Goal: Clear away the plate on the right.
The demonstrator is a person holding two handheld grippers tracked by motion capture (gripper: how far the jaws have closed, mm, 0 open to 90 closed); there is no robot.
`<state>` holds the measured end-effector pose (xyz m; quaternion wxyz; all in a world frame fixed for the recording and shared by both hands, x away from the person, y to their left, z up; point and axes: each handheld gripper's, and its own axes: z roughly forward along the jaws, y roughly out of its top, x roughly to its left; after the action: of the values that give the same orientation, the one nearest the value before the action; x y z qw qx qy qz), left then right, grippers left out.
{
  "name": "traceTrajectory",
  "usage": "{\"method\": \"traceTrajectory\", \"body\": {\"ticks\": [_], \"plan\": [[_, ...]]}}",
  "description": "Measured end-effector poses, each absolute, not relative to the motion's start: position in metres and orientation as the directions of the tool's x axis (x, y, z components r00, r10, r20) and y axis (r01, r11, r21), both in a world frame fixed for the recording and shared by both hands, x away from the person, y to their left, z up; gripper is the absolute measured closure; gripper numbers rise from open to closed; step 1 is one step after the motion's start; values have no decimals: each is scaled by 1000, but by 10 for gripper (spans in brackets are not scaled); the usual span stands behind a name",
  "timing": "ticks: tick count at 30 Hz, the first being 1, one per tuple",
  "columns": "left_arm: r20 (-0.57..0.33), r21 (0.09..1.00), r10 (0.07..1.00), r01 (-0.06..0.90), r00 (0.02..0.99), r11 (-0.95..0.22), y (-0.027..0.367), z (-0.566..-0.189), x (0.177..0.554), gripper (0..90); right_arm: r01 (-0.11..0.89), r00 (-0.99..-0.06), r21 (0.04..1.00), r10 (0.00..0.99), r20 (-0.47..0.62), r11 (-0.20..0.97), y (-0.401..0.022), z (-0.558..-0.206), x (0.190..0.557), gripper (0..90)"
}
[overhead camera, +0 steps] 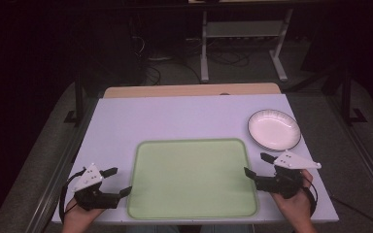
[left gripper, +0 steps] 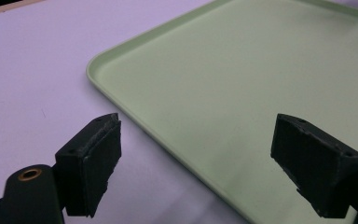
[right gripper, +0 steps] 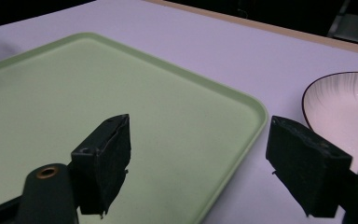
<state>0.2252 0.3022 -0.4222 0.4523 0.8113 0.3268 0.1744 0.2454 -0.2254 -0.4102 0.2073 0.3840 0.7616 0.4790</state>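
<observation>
Left gripper view looks along two black jaws standing wide apart with nothing between them; the near-left edge of the green tray (left gripper: 242,88) runs on a slant through the gap, one pad over the pale table (left gripper: 32,70) and the other over the tray's bare floor. The left gripper (overhead camera: 114,182) in the high view hangs just beside the tray's left rim, near its front corner, held from below by the left hand (overhead camera: 80,218).

Right gripper view shows the same picture mirrored: jaws spread as wide as they go, empty, with the tray's right rim (right gripper: 242,116) passing between them and the white plate (right gripper: 349,112) with its dark edge line just beyond the outer pad. Seen from the high view, the right gripper (overhead camera: 255,165) sits at the tray's right rim, about halfway along that side, and the right hand (overhead camera: 296,204) carries it from below.

Farther off, the plate (overhead camera: 274,129) lies on the table past the tray's far right corner, close to it but apart. The tray (overhead camera: 192,178) itself lies flat in the middle of the table (overhead camera: 175,116), with nothing on it.

My reading is that this is the approach step: both grippers are lined up on opposite rims and nothing is gripped yet. The next move likely calls for easing each pair of jaws onto its rim, one pad above and one below, and closing both evenly so that the tray lifts level and does not tip toward the plate.
</observation>
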Motion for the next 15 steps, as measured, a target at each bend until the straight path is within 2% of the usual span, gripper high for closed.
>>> {"method": "traceTrajectory", "body": {"ticks": [15], "plan": [[-11, 848, 687, 372, 726, -378, 302, -422, 225, 159, 379, -618, 897, 784, 61, 228, -230, -407, 244, 214]]}}
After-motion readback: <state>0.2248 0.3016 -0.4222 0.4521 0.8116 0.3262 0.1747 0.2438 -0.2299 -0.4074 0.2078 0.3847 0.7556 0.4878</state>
